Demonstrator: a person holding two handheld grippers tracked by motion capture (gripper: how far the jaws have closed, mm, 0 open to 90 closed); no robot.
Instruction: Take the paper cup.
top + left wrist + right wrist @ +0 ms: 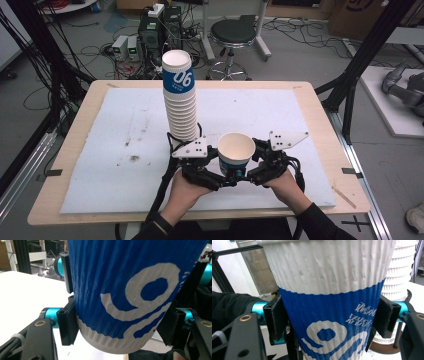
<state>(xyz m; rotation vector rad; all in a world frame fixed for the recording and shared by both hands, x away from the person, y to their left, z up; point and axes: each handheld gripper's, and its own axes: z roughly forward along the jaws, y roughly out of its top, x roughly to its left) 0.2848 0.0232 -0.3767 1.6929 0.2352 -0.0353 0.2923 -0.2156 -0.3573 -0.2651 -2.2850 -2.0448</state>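
Black claws, teal fittings, dark sleeves

Each claw, left (212, 172) and right (250, 172), has a black frame, black padded jaws on teal cylinders, brass-coloured screws and a grey three-cornered plate dotted with holes; black cables trail back past dark sleeves (320, 222).

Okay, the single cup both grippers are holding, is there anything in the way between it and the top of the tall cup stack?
Nothing visible blocks it. The single cup is clamped by the left gripper and the right gripper, just right of the stack. The stack's open top rises well above the cup's rim, so the cup would need lifting over it.
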